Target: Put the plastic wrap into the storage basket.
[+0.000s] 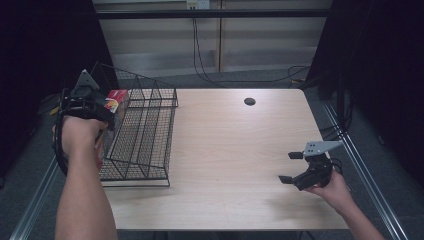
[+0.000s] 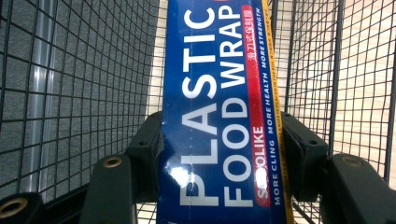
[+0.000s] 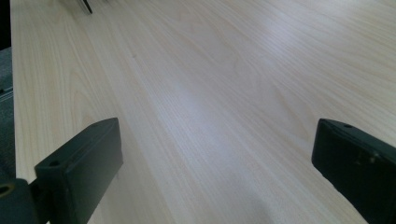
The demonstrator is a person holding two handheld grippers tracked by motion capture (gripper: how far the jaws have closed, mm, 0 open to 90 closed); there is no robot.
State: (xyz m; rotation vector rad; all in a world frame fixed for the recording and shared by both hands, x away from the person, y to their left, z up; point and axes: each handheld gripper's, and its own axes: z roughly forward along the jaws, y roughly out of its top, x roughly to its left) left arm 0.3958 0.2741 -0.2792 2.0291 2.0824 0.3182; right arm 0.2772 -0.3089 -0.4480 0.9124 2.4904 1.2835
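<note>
Nearest the high camera, the person's left forearm [image 1: 82, 200] rises from about 7 o'clock toward 9 o'clock of the frame, its hand wrapped around the left gripper [image 1: 107, 107], which sits at the outer left side of a black wire rack [image 1: 145, 135]. That gripper is clamped on a long blue box of plastic food wrap [image 2: 219, 116]: in the left gripper view both black jaws press against the box's two long sides, and the box runs straight away from the camera, its white lettering reading "PLASTIC FOOD WRAP" with a red strip beside it. Wire mesh of the rack stands on both sides of the box in that view, so the box appears to lie inside one of the rack's compartments; which one I cannot tell. In the high view the box's red and white end [image 1: 116, 100] shows at about 10 o'clock, just above the rack's left wall. The rack rests on the left part of a light wooden table [image 1: 235, 150]. At about 4 o'clock, well apart from the rack, the right hand holds the right gripper [image 1: 291, 167] low over bare tabletop, its jaws spread wide with nothing between them. A small dark round hole [image 1: 249, 101] sits in the table near 12 o'clock.
</note>
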